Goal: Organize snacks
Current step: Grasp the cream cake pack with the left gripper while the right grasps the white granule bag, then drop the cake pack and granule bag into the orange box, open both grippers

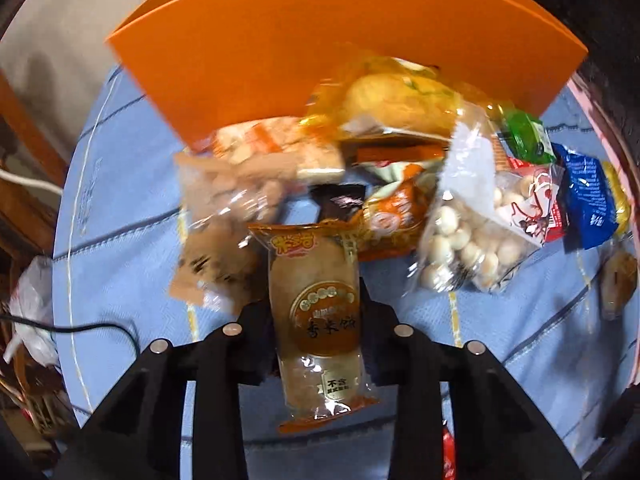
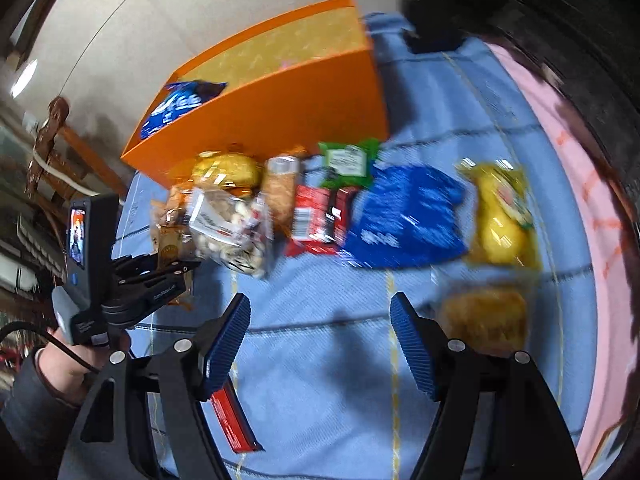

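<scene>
Left wrist: left tongs [image 1: 318, 320] clamp rice-cake packet [image 1: 316, 304]; orange box [image 1: 280, 52] behind. Right tongs [image 2: 320, 344] open, empty.

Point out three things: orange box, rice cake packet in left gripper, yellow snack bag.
orange box [image 2: 280, 112]: right wrist view, on its front wall.
rice cake packet [image 1: 320, 308]: left wrist view, on the round label at mid-packet.
yellow snack bag [image 2: 502, 216]: right wrist view, on the middle of the bag.

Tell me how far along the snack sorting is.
Barely started. Done: one blue packet sits in the orange box. In hand: the left tool grips a rice cake packet. Left: the pile on the blue cloth, including the yellow pack; the right tool is open, empty.
</scene>
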Motion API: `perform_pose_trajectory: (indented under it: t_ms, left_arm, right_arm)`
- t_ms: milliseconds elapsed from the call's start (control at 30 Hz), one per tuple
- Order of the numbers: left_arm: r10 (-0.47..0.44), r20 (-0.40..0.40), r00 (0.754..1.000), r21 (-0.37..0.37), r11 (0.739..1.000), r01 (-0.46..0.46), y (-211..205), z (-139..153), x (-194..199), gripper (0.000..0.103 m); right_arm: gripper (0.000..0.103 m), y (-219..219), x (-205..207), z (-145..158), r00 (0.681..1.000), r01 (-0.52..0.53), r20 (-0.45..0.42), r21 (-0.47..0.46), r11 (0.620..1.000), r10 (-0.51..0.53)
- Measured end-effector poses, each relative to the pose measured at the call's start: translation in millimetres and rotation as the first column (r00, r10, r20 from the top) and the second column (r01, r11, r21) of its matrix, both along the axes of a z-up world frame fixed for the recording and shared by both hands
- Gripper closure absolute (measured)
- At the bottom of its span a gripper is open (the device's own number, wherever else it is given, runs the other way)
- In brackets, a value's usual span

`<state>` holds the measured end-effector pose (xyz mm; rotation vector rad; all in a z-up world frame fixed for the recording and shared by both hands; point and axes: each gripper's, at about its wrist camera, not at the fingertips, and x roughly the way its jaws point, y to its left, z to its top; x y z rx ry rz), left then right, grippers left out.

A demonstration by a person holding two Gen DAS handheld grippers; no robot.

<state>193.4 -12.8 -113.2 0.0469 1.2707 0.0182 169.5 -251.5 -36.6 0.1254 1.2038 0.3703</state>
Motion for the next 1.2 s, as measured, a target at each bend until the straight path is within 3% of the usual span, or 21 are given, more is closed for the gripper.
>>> perform_pose_trajectory:
  t_ms: [133,233,433,600,667,733,800,967,1200]
  left_arm:
    - [0.009,0.032,0.999,-0.055,0.998,-0.007,18.8,17.9,-14.8,0.070]
    - [0.032,0.052,0.998,-0.070,0.997,-0.029,37.8,27.1,-25.4,0.070]
    - [0.083,0.055,0.995,-0.101,0.992,-0.077,60.2,39.4,-31.8,0.070]
    - [0.111,0.042,0.993,-0.113,0.988,-0.106,63.0,35.2,-31.2,0.070]
    - [0.120,0.028,0.992,-0.122,0.986,-0.116,64.9,31.9,-29.3,0.070]
    - [0.126,0.024,0.992,-0.131,0.984,-0.122,62.9,31.7,-31.2,0.070]
    - [0.128,0.029,0.991,-0.133,0.983,-0.123,62.7,34.4,-33.2,0.070]
    - [0.117,0.061,0.991,-0.157,0.982,-0.107,59.1,51.5,-35.1,0.070]
    - [0.071,0.171,0.983,-0.179,0.983,-0.040,45.8,104.5,-16.9,0.070]
  right_arm:
    - [0.023,54.1,9.0,-0.9,0.975,-0.207,0.062,-0.107,0.972,0.215]
    - [0.023,83.6,17.3,-8.2,0.953,-0.280,0.071,-0.158,0.947,0.293]
    - [0.023,118.7,42.4,-33.7,0.944,-0.303,0.045,-0.266,0.915,0.326]
    - [0.018,131.1,54.0,-49.0,0.947,-0.299,0.040,-0.259,0.918,0.320]
    - [0.027,133.5,57.3,-58.2,0.948,-0.310,0.008,-0.209,0.927,0.319]
    - [0.060,134.2,58.3,-52.9,0.948,-0.306,0.028,-0.208,0.929,0.318]
    - [0.069,127.1,55.8,-39.3,0.955,-0.283,0.042,-0.150,0.947,0.292]
    - [0.070,96.7,47.7,-1.0,0.968,-0.226,0.098,-0.041,0.973,0.229]
    - [0.070,53.1,52.0,55.6,0.967,-0.155,0.205,0.014,0.988,0.148]
